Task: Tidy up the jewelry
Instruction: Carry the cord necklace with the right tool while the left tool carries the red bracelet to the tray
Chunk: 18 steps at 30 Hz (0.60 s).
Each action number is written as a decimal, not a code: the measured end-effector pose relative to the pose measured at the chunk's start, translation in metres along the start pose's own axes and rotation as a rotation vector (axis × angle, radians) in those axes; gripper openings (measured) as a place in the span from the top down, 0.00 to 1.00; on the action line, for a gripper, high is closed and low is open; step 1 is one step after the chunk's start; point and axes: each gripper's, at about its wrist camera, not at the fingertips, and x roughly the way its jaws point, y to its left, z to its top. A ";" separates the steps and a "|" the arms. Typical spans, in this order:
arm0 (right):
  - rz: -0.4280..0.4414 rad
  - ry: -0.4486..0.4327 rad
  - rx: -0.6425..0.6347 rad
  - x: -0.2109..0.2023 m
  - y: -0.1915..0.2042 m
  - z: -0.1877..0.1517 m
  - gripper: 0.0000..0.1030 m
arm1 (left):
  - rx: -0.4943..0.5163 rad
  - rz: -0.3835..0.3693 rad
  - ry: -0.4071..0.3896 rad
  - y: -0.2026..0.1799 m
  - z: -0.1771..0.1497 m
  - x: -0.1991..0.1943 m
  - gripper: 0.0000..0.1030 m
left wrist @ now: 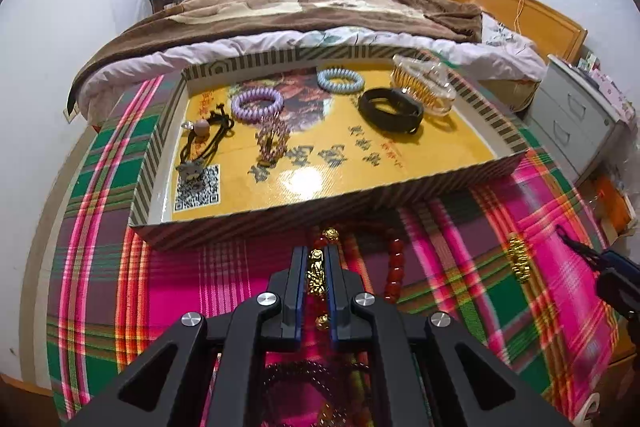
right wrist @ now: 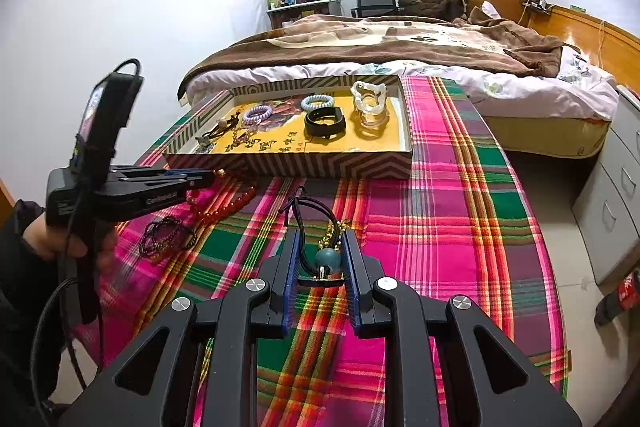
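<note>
My left gripper is shut on the gold charm of a red bead bracelet, just in front of the striped cardboard tray; it also shows in the right wrist view. My right gripper is shut on a black cord necklace with a teal bead over the plaid cloth. The tray holds a purple coil tie, a blue coil tie, a black band, a clear hair claw, a beaded piece and a black cord charm.
A dark bead bracelet lies on the plaid cloth by the left gripper. A gold bead piece lies to the right. A bed stands behind the table, grey drawers to the right.
</note>
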 end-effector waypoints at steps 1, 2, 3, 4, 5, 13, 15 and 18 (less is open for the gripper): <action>0.000 -0.002 0.000 0.000 0.001 0.000 0.80 | 0.002 -0.007 -0.014 -0.001 0.000 -0.006 0.92; -0.001 -0.004 0.000 -0.001 0.001 0.001 0.80 | 0.002 -0.009 -0.022 -0.002 0.001 -0.010 0.92; 0.000 -0.006 0.000 -0.001 0.001 0.002 0.80 | 0.004 -0.016 -0.032 -0.003 0.002 -0.015 0.92; 0.000 -0.008 0.000 -0.002 0.002 0.002 0.80 | 0.006 -0.019 -0.039 -0.003 0.002 -0.018 0.92; -0.001 -0.010 0.000 -0.002 0.002 0.003 0.80 | 0.006 -0.022 -0.051 -0.004 0.003 -0.024 0.92; -0.008 -0.037 -0.012 -0.008 0.004 0.014 0.80 | 0.011 -0.040 -0.107 -0.006 0.010 -0.051 0.92; -0.011 -0.046 -0.015 -0.009 0.005 0.018 0.80 | 0.013 -0.033 -0.120 -0.005 0.013 -0.057 0.92; -0.013 -0.058 -0.017 -0.011 0.005 0.024 0.80 | 0.016 -0.033 -0.140 -0.003 0.017 -0.065 0.92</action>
